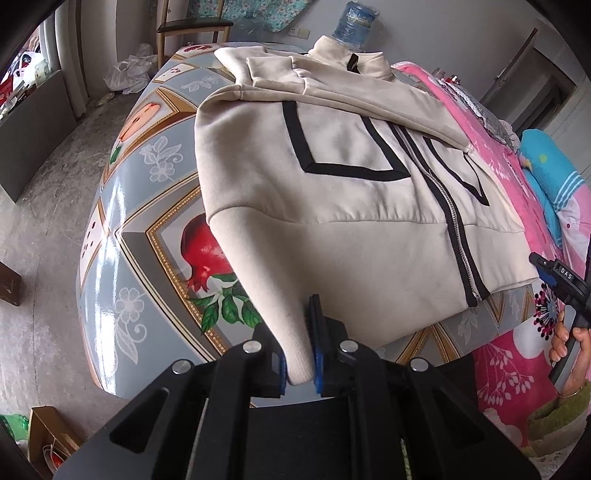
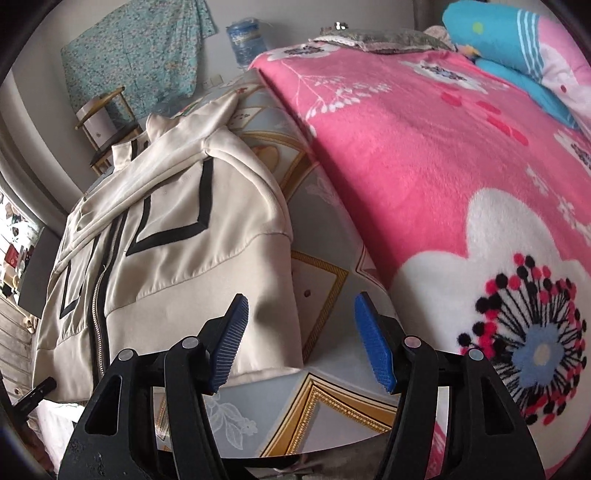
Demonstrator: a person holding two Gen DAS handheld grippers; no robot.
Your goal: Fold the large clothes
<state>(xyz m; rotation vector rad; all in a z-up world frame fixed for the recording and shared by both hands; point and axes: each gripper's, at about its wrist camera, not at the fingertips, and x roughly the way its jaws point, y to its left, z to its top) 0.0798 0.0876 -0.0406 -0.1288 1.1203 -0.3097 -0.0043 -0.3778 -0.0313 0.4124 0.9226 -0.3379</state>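
A cream zip-up jacket with black stripes lies spread on the patterned table, both sleeves folded across its upper part. My left gripper is shut on the jacket's bottom left hem corner and holds it lifted off the table. The jacket also shows in the right wrist view. My right gripper is open and empty, just beyond the jacket's bottom right corner, above the table edge. It appears in the left wrist view at the right edge, held by a hand.
A pink flowered blanket covers the bed right beside the table. A blue pillow lies at its far end. A wooden chair, a white plastic bag and a water bottle stand beyond the table. A cardboard box sits on the floor.
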